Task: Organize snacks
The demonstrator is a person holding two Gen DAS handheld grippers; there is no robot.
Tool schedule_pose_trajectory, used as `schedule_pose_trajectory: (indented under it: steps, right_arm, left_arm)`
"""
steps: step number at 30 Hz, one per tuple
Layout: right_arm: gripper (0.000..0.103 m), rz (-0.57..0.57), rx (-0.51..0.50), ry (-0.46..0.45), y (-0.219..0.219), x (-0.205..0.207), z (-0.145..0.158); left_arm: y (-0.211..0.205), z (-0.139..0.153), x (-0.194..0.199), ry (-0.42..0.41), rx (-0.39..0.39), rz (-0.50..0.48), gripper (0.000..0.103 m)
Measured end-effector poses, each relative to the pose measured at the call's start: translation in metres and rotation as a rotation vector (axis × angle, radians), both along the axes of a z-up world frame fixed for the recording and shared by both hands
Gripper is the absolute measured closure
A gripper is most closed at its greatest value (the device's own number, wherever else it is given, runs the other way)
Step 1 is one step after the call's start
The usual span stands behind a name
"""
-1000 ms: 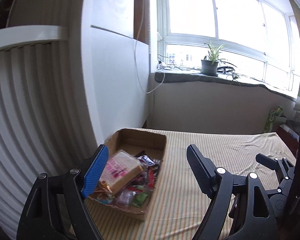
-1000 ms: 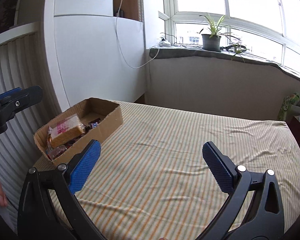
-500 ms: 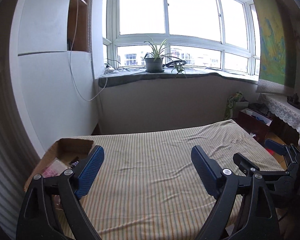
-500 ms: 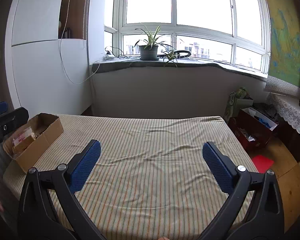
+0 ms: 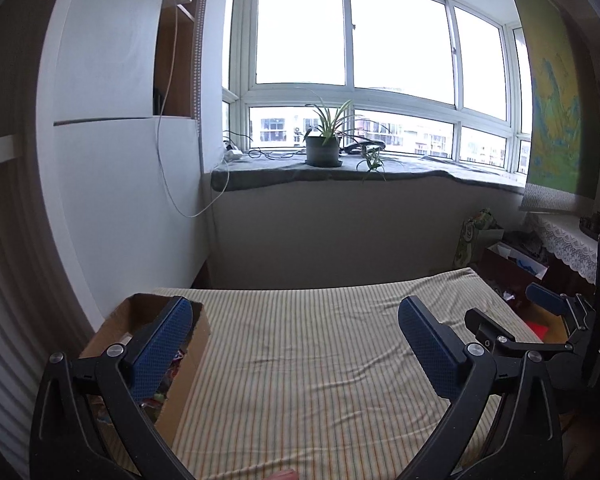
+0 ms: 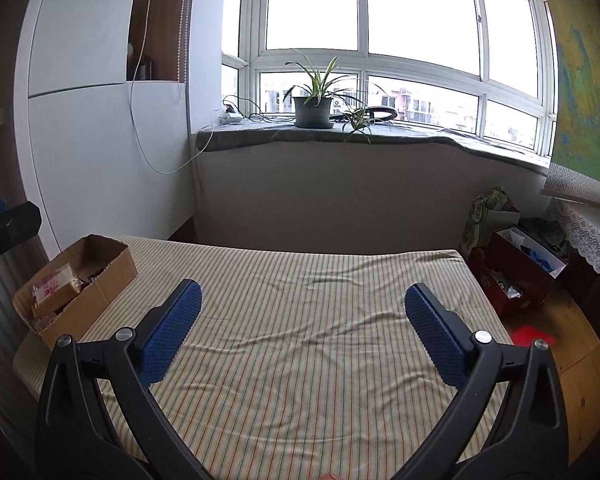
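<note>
A brown cardboard box (image 6: pixel 112 276) with several wrapped snacks stands at the left edge of a striped bed (image 6: pixel 308 320). A pink-labelled cake pack (image 6: pixel 54 286) lies on top. In the left wrist view the box (image 5: pixel 188 356) sits just behind my left finger, its contents mostly hidden. My left gripper (image 5: pixel 296 344) is open and empty above the bed, beside the box. My right gripper (image 6: pixel 300 330) is open and empty over the bed's middle, well right of the box. The right gripper also shows in the left wrist view (image 5: pixel 516 316).
A white cabinet (image 6: pixel 100 152) stands behind the box. A windowsill with a potted plant (image 6: pixel 314 108) runs along the far wall. A red box (image 6: pixel 520 276) and a green bag (image 6: pixel 488 216) sit on the floor to the right of the bed.
Both grippers swung right and pulled back from the box, then the left one turned slightly back towards it. Both stayed open and empty.
</note>
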State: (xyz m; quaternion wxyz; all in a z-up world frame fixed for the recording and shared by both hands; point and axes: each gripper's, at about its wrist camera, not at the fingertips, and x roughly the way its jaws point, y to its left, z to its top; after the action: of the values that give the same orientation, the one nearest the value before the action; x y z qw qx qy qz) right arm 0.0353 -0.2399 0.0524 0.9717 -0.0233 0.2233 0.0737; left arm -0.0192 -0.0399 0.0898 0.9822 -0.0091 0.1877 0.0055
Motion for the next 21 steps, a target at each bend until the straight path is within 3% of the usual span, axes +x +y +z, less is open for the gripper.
schedule_pose_trajectory:
  steps: [11,21]
  right_arm:
    - [0.0,-0.007,-0.001,-0.001,-0.003,0.001,-0.001]
    - [0.0,-0.01,-0.006,0.003,-0.001,-0.001,0.0]
  left_arm:
    - [-0.004,-0.005,0.007,0.036,0.014,-0.006,0.0]
    - [0.012,-0.011,0.01,0.059,-0.093,0.001,0.0]
